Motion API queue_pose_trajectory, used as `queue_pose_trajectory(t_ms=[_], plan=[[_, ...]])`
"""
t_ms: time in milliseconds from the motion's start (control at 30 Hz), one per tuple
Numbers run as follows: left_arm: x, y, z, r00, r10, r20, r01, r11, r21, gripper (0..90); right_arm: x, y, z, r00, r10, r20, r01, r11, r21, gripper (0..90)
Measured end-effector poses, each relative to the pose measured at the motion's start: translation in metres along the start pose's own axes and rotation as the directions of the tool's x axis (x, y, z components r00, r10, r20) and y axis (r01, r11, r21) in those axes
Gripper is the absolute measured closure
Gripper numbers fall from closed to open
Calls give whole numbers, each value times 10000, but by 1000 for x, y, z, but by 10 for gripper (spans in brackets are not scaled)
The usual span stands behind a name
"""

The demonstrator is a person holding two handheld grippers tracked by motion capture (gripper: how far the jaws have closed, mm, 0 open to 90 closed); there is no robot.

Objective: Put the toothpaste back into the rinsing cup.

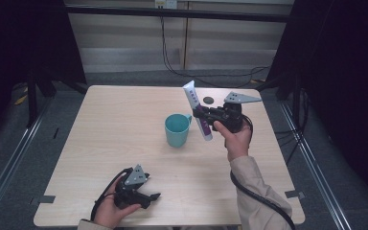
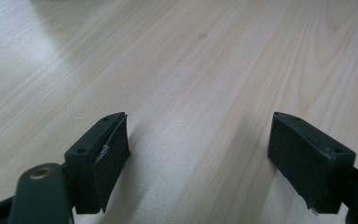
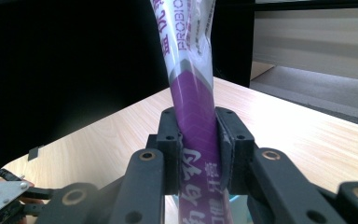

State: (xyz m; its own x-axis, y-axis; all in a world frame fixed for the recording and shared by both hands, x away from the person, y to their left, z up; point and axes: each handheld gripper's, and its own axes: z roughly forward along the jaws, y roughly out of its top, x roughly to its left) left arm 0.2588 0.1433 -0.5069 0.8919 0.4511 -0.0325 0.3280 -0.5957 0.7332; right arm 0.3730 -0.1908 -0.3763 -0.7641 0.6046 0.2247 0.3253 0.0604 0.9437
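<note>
1. I have the right gripper (image 1: pixel 202 116) raised above the right half of the table (image 1: pixel 110 143), with my right hand (image 1: pixel 237 136) under it.
2. Its jaws are clamped on a white-and-purple toothpaste tube (image 1: pixel 197 111), gripping the purple part from both sides.
3. In the right gripper view the tube (image 3: pixel 193 107) runs up between the two black jaws, and the pads press into it so that the purple body looks pinched there.
4. In the high view the tube stands steeply, tilted, with its flat white end up and away from me and its lower end down toward me.
5. The tube is clear of the table, carried by the gripper alone.
6. A teal mug (image 1: pixel 177 129) stands upright on the table just to the left of the tube's lower end; its handle points toward the tube. I cannot tell whether tube and mug touch.
7. A small dark round spot (image 1: pixel 208 100) lies on the table beyond the right gripper.
8. My left gripper (image 1: pixel 153 196) sits low near the front edge of the table, well apart from the mug and tube.
9. In the left gripper view its jaws stand wide apart with bare wood grain (image 2: pixel 200 84) between them.
</note>
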Motion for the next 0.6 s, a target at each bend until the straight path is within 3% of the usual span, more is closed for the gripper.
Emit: queue_pose_trajectory(t_ms=[600], plan=[[0, 0, 1, 10000, -10, -41, 10, 10000, -72, 201, -1, 8, 16, 9999, -51, 158, 57, 9992, -395, 727]])
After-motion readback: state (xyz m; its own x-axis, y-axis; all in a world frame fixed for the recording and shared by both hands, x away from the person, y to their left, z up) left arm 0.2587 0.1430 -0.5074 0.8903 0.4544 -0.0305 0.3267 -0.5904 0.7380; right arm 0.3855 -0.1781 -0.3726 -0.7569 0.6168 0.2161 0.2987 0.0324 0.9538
